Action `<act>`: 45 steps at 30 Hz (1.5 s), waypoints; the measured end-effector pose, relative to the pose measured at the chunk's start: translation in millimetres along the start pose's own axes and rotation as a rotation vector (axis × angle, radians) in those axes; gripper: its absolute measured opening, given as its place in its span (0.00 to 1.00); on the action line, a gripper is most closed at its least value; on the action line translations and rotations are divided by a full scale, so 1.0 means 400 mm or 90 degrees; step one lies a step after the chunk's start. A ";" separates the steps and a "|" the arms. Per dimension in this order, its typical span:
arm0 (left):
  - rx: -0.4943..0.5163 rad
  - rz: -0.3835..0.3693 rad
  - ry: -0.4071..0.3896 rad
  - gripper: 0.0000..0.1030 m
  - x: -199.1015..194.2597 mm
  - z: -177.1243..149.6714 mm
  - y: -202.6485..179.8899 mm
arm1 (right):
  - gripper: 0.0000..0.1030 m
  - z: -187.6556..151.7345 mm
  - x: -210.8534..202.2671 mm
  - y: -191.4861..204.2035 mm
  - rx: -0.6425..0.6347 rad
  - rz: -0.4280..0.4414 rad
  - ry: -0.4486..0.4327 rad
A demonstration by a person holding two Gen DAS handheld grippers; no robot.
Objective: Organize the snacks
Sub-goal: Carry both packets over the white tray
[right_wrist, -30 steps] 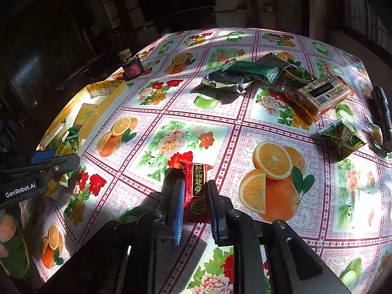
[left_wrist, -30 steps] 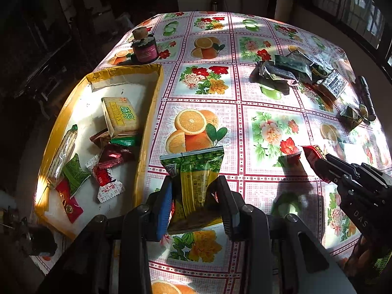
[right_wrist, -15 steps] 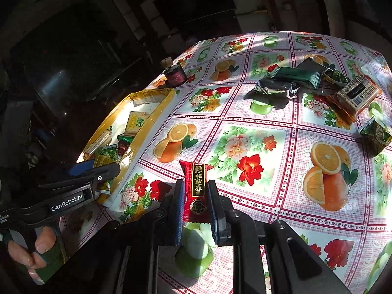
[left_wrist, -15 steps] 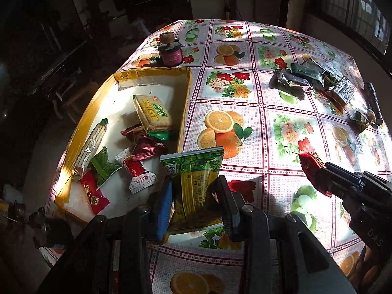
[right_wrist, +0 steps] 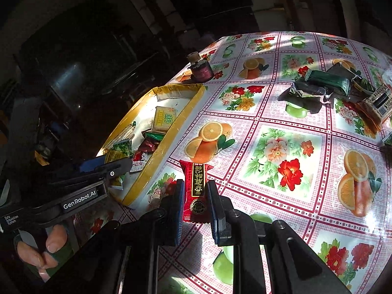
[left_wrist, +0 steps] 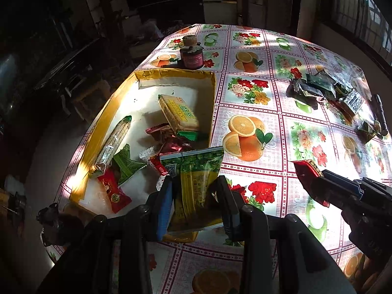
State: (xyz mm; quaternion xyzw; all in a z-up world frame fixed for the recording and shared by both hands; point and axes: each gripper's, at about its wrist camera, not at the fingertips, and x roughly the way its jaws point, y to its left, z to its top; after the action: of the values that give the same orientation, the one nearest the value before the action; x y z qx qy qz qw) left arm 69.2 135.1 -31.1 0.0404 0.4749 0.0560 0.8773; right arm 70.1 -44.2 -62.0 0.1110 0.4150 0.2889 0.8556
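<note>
My left gripper (left_wrist: 196,188) is shut on a green and yellow snack packet (left_wrist: 196,171), held just above the near right corner of the yellow-rimmed box (left_wrist: 212,103). Several snacks lie in the box, among them a yellow biscuit pack (left_wrist: 178,115). My right gripper (right_wrist: 194,191) is shut on a small red candy packet (right_wrist: 197,183) with gold writing, above the flowered tablecloth beside the yellow-rimmed box (right_wrist: 169,134). In the left wrist view the right gripper (left_wrist: 316,178) shows at the right with the red candy packet (left_wrist: 306,169). The left gripper (right_wrist: 117,166) reaches over the box's near end.
A heap of loose snacks (left_wrist: 318,88) lies at the table's far right, near a black torch (left_wrist: 379,112). A dark jar (left_wrist: 191,56) with a cork lid stands behind the box. A person's fingers (right_wrist: 41,250) grip the left handle. The table edge drops into dark room at left.
Both grippers have moved left toward the box with their packets. The green packet now hangs over the box's corner; the red packet has come close to the box's right rim.
</note>
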 end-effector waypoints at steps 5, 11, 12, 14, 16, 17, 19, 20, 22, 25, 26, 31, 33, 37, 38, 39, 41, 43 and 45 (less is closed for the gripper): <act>-0.010 0.007 -0.001 0.33 0.003 -0.002 0.022 | 0.19 0.014 0.013 0.029 -0.013 0.013 0.003; -0.022 0.026 -0.013 0.33 -0.004 -0.005 0.049 | 0.19 0.020 0.024 0.053 -0.021 0.025 0.005; -0.023 0.029 -0.016 0.33 -0.005 -0.005 0.053 | 0.19 0.021 0.025 0.056 -0.022 0.027 0.006; -0.026 0.035 -0.020 0.33 -0.008 -0.006 0.061 | 0.19 0.022 0.028 0.061 -0.024 0.030 0.007; -0.030 0.038 -0.023 0.33 -0.010 -0.007 0.069 | 0.19 0.022 0.030 0.065 -0.025 0.031 0.008; -0.031 0.040 -0.025 0.33 -0.011 -0.007 0.072 | 0.19 0.022 0.032 0.067 -0.025 0.034 0.009; -0.034 0.045 -0.028 0.33 -0.012 -0.008 0.080 | 0.19 0.023 0.036 0.072 -0.025 0.035 0.011; -0.035 0.045 -0.028 0.33 -0.012 -0.009 0.084 | 0.19 0.023 0.038 0.074 -0.026 0.037 0.012; -0.039 0.048 -0.028 0.33 -0.011 -0.009 0.092 | 0.19 0.023 0.044 0.080 -0.029 0.039 0.015; -0.045 0.051 -0.026 0.33 -0.005 -0.010 0.105 | 0.19 0.025 0.054 0.091 -0.034 0.044 0.020; -0.047 0.053 -0.026 0.33 -0.003 -0.010 0.110 | 0.19 0.026 0.058 0.095 -0.036 0.045 0.021; -0.059 0.062 -0.023 0.33 0.007 -0.012 0.137 | 0.19 0.040 0.083 0.116 -0.041 0.059 0.027; -0.065 0.067 -0.022 0.33 0.011 -0.013 0.149 | 0.19 0.050 0.095 0.126 -0.043 0.065 0.026; -0.076 0.080 -0.018 0.33 0.024 -0.012 0.177 | 0.19 0.073 0.122 0.147 -0.045 0.082 0.026; -0.079 0.084 -0.017 0.33 0.028 -0.011 0.185 | 0.19 0.079 0.130 0.153 -0.046 0.085 0.026; -0.083 0.085 -0.014 0.33 0.034 -0.011 0.192 | 0.19 0.085 0.139 0.161 -0.048 0.089 0.026; -0.095 0.078 -0.002 0.33 0.050 -0.010 0.213 | 0.19 0.099 0.162 0.171 -0.046 0.097 0.028; -0.112 0.070 0.013 0.33 0.070 -0.011 0.235 | 0.19 0.113 0.187 0.177 -0.042 0.105 0.032; -0.124 0.069 0.023 0.33 0.086 -0.009 0.254 | 0.19 0.125 0.214 0.185 -0.044 0.105 0.037</act>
State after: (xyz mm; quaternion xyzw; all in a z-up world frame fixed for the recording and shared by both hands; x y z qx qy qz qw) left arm 78.6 240.6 -49.0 -0.0207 0.4800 0.1503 0.8641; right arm 120.7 68.4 -54.0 0.1069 0.4189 0.3754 0.8199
